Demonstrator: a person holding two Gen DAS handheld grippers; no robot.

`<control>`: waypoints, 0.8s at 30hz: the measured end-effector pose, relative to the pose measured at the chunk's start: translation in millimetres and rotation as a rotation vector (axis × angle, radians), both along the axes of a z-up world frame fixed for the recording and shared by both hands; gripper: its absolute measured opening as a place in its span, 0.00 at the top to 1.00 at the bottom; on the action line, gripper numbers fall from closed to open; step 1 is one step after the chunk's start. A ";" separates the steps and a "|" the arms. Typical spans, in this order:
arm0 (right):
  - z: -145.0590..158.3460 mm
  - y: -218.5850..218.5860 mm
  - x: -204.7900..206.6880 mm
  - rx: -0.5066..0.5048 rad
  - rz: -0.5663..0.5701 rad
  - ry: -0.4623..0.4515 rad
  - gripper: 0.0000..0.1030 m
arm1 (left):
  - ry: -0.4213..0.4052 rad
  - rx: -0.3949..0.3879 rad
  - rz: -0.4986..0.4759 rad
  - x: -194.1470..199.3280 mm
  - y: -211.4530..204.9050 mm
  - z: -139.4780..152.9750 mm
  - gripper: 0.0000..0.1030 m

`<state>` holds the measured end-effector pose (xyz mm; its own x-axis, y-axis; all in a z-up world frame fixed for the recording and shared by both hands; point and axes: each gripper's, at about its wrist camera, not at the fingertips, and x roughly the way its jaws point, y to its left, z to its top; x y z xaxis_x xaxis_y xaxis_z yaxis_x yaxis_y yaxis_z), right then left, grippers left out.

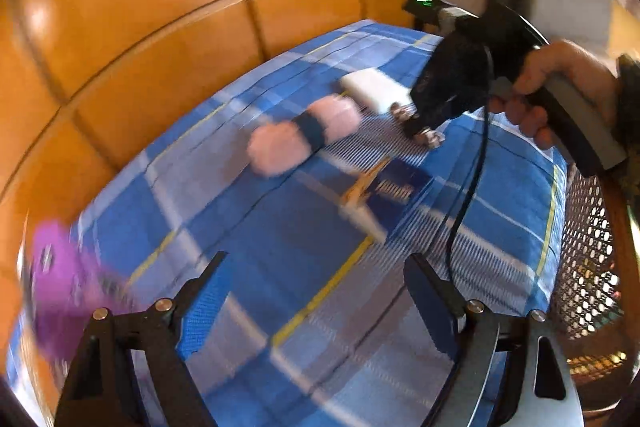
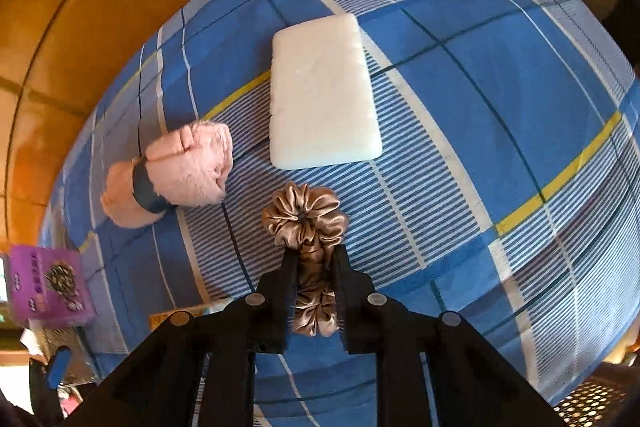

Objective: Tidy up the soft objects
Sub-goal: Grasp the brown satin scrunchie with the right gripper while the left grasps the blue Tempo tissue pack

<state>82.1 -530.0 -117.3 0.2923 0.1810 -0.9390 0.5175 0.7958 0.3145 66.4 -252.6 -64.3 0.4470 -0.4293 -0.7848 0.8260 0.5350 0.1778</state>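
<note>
Scrunchie [image 2: 306, 227]: bronze satin, pinched between the fingers of the right tool [image 2: 314, 261]; its front ruffle stuck out past the fingertips above the plaid cloth [image 2: 480, 75], its rear part hung between the fingers. Not visible from the left wrist.
Right tool: clenched on the scrunchie; whether the ruffle touched the cloth could not be told. In the left wrist view [image 1: 416, 125] it appeared dark and blurred, and its grip could not be read there.
Right hand [image 1: 560, 83]: wrapped round the grey handle, cut off at the frame edge.
Left tool [image 1: 316, 291]: fingers spread apart, nothing between them, held over the cloth.
Pink towel roll [image 2: 180, 173]: bound with a dark band, lying on the cloth left of the scrunchie and near it, apart; smeared by motion in the left wrist view [image 1: 304, 133].
White foam block [image 2: 322, 91]: flat on the cloth just beyond the scrunchie, beside the roll.
Purple box [image 2: 48, 287]: at the left edge, print unreadable; a purple blur in the left wrist view [image 1: 64, 291].
Yellowish object [image 1: 362, 195]: on the cloth, too blurred to identify.
Wood panelling [image 1: 140, 7]: behind the cloth.
Perforated mesh [image 1: 588, 267]: right edge, partly cut off.
</note>
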 end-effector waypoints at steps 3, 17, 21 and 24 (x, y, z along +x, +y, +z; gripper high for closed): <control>6.4 0.3 -7.8 0.001 -0.005 -0.003 0.85 | -0.032 0.039 -0.084 2.9 -24.6 -10.1 0.15; -1.5 1.6 6.5 -0.001 -0.004 -0.005 0.85 | 0.055 0.132 -0.244 27.2 -98.1 -59.8 0.36; -1.9 0.5 5.5 0.001 -0.009 -0.011 0.85 | 0.131 0.109 -0.207 30.9 -99.5 -60.1 0.44; -2.0 0.1 5.7 -0.005 -0.006 -0.008 0.85 | 0.206 0.103 -0.141 41.3 -92.8 -56.7 0.45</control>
<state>87.8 -529.9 -119.3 0.3010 0.1747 -0.9375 0.5201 0.7939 0.3149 107.7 -345.4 -121.0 0.2150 -0.3892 -0.8957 0.9153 0.4003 0.0458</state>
